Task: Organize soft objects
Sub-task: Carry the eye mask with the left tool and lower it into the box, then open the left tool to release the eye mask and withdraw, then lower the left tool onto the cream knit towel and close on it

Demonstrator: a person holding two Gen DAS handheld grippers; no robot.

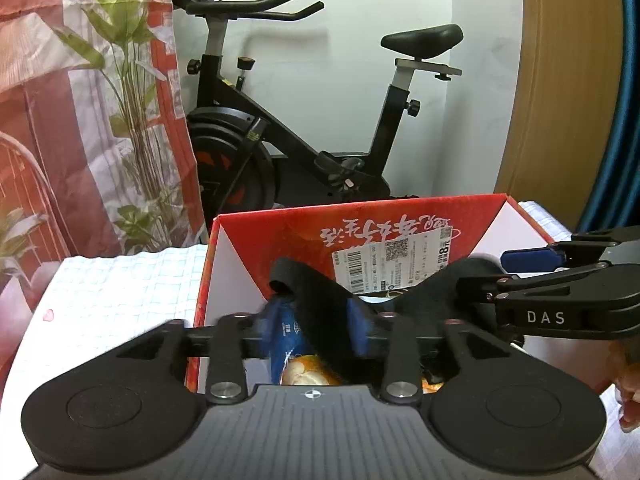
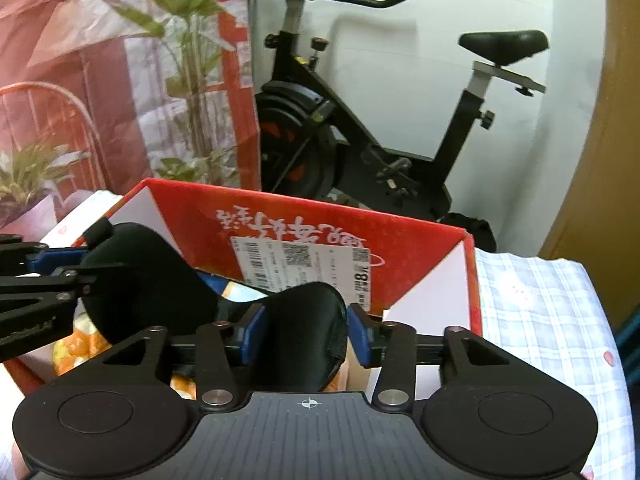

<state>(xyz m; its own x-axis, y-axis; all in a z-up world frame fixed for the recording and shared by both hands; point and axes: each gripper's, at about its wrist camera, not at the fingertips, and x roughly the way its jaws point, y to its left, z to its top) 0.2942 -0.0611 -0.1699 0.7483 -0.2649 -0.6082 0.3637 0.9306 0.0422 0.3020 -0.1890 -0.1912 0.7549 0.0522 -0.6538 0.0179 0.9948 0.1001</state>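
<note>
Your left hand-held gripper (image 1: 316,330) hangs over the open red box (image 1: 248,240), its blue pads (image 1: 358,328) standing apart with one end of the black soft piece (image 1: 320,300) lying between them; the picture is smeared there, and you cannot tell whether the pads press on the fabric. Your right hand-held gripper (image 2: 306,336) sits over the same box from the other side, its pads (image 2: 360,336) parted around the other rounded end of the black piece (image 2: 310,332); the left pad looks to touch the fabric while a slim gap shows at the right pad, so a firm clamp is not shown.

Going by size: behind everything stands a black exercise bike (image 1: 304,120) against the white wall, with a red and white printed sheet showing green leaves (image 1: 100,100) hanging to its left. The surface (image 1: 120,288) under the box carries a pale checked cloth. The red box (image 2: 400,240) has white inner side walls and a far flap with white lettering and a pasted shipping label (image 2: 304,264).

The black piece spans the mouth of the box, stretched from one gripper to the other, with a small strap loop at its far end (image 1: 282,272). Below it inside the box lie a blue packet (image 1: 286,332) and orange and white printed packaging (image 2: 76,344). Fingers of your hand (image 1: 630,392) show at the right edge of the left view.
</note>
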